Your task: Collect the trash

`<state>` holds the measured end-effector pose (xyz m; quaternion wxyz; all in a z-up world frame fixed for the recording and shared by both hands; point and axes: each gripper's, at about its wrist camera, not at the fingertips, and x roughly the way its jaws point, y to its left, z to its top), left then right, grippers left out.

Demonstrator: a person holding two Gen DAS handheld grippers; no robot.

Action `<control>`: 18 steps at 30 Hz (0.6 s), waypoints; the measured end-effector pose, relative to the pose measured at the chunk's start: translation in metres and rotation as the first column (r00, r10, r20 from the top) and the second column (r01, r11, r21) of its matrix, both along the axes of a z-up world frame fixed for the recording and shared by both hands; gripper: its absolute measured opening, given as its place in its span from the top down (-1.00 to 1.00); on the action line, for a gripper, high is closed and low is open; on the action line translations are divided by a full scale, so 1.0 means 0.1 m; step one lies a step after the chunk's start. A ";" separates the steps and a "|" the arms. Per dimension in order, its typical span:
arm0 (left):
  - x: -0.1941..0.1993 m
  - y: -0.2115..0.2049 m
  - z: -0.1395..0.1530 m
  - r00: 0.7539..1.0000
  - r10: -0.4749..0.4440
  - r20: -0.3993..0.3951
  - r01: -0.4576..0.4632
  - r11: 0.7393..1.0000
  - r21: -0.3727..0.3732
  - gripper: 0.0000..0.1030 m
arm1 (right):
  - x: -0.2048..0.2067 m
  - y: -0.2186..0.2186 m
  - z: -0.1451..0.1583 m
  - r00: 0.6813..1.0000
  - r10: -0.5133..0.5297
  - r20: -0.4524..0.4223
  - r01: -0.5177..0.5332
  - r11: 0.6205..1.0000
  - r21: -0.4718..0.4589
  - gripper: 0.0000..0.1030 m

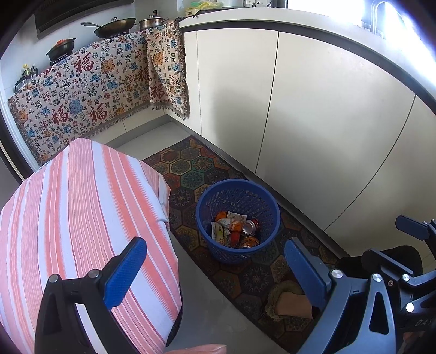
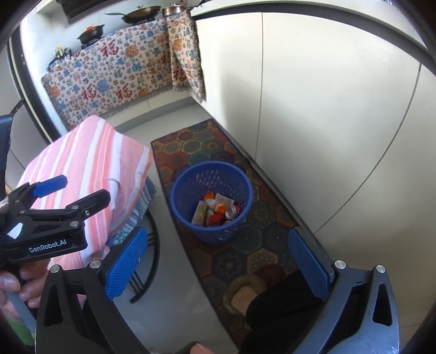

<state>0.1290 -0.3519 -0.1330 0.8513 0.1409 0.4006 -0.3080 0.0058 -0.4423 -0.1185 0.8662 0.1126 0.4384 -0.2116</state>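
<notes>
Room: a kitchen corner was seen from above, with tall cream cabinet doors (image 1: 313,114) under a pale counter edged in dark trim. A patterned cloth (image 1: 81,95) with red characters was draped over the far counter front, and pans (image 1: 114,26) were seen on the stove above it.

Floor: grey tile, overlaid beside the cabinets by a long rug (image 1: 190,163) with coloured hexagons.

Furniture: a stool or small table covered by a pink-and-white striped cloth (image 1: 81,217) was placed just beside the rug.

Container: a blue mesh bin (image 1: 237,190) was set upright on the rug, between the striped cloth and the cabinets. The trash (image 1: 234,228) was held inside it: drink cans, cartons and wrappers, piled at the bottom.

Small items: a foot in a slipper (image 1: 286,302) was seen on the near end of the rug.

Tools: the left gripper (image 1: 215,275) was spread wide with nothing between its blue pads; the right gripper (image 2: 218,264) was likewise spread wide and unloaded.
</notes>
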 end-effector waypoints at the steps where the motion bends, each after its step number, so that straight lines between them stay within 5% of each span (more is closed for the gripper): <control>1: 0.00 0.01 0.00 1.000 -0.001 -0.001 0.001 1.000 0.000 -1.00 | 0.00 -0.01 0.00 1.000 0.000 0.000 0.000 1.000 0.000 -0.99; 18: -0.04 0.00 0.00 1.000 -0.019 -0.005 0.019 1.000 0.003 -1.00 | -0.01 -0.01 0.01 1.000 -0.004 0.002 0.004 1.000 -0.003 -0.99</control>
